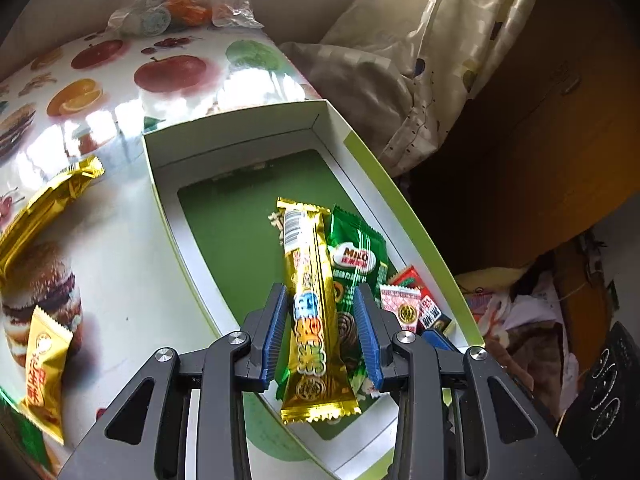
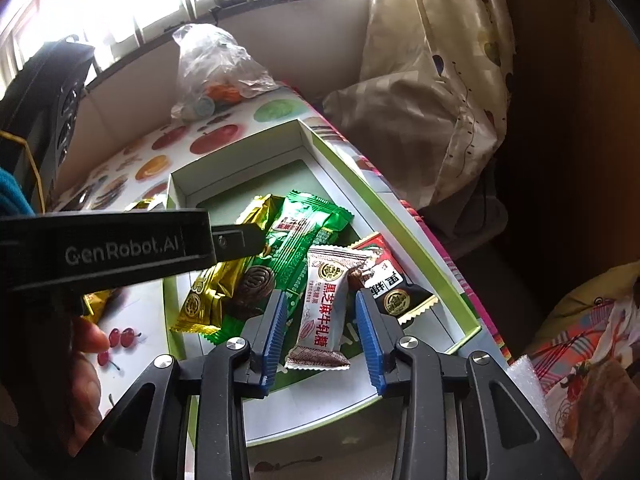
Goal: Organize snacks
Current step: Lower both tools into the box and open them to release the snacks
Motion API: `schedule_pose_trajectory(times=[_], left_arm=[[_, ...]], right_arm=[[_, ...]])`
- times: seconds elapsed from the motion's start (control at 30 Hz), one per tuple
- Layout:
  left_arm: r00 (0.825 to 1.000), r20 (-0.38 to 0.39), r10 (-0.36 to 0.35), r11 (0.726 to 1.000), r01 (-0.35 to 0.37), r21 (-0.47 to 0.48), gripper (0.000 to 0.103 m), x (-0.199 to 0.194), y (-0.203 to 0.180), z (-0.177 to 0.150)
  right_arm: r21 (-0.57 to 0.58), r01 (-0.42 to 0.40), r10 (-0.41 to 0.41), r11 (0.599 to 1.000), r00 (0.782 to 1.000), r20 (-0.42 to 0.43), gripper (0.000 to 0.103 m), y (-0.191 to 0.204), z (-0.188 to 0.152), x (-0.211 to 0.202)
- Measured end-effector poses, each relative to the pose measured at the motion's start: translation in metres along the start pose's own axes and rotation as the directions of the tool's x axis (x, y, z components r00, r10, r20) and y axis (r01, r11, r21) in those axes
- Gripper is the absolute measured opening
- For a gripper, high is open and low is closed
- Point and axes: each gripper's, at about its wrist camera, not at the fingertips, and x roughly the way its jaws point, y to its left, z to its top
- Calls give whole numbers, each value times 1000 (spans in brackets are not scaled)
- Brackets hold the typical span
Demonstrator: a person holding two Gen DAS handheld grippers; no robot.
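A shallow white box with a green floor lies on the fruit-print table. In it are a long gold snack bar, a green Milo packet, a white nougat candy and a red-and-black packet. My left gripper is open around the gold bar, pads apart from it. My right gripper is open over the white candy, not touching it. Another gold bar and a yellow candy lie on the table left of the box.
A clear plastic bag with round items sits at the table's far edge. Bedding is heaped on the right. The left gripper's body and the hand holding it cross the right wrist view.
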Motion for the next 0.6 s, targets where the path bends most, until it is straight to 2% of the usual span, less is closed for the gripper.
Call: schedule_pose_trajectory(times=[0.17, 0.6], left_arm=[[999, -18, -28, 1000, 28, -3, 35, -1, -3, -5], [999, 37, 14, 999, -15, 43, 36, -25, -2, -19]], right_arm=[[4, 7, -7, 1000, 1000, 8, 35, -2, -2, -7], [9, 13, -13, 1000, 1000, 19, 38, -1, -8, -16]])
